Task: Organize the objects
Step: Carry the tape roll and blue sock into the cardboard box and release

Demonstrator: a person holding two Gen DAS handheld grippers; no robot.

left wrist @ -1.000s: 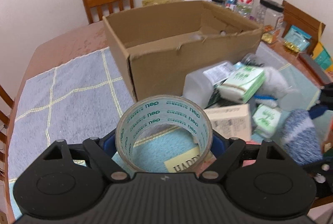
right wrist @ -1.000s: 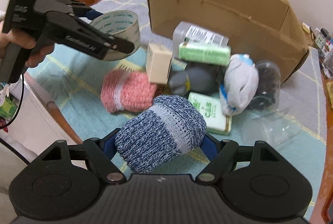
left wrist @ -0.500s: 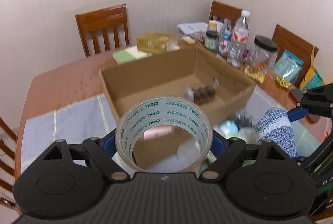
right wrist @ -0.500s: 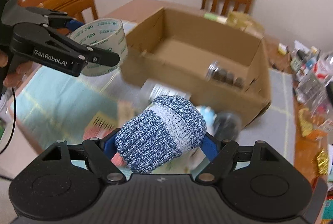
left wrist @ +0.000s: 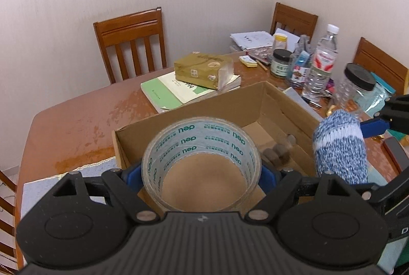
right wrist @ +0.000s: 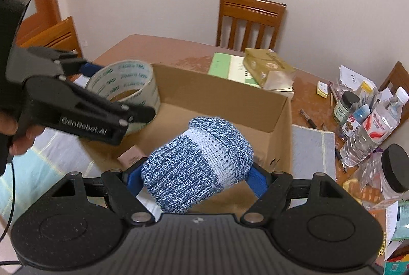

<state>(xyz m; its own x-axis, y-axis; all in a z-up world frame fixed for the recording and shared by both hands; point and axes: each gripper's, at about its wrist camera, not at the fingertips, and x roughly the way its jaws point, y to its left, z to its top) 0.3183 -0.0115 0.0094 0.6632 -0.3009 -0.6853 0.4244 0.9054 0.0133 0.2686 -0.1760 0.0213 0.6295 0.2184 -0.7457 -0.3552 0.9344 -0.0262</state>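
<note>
Wooden dining table (left wrist: 76, 121), cluttered at its far corner; open cardboard box (left wrist: 255, 101) at centre.

Item 1: my left gripper (left wrist: 202, 175), clamped on a roll of packing tape (left wrist: 202, 142), held above the box's near-left corner.

Item 2: my right gripper (right wrist: 196, 175), clamped on a rolled blue-and-white knit sock (right wrist: 196, 162), above the box's near side.

Box contents: a jar lying on its side (left wrist: 278, 149), blurred.

Risk: both loads crowd one opening; released carelessly, the tape could roll or strike the jar, and my grippers might collide.

Change: a second ago both hung low over the pile before the box; now both have risen over it.
</note>
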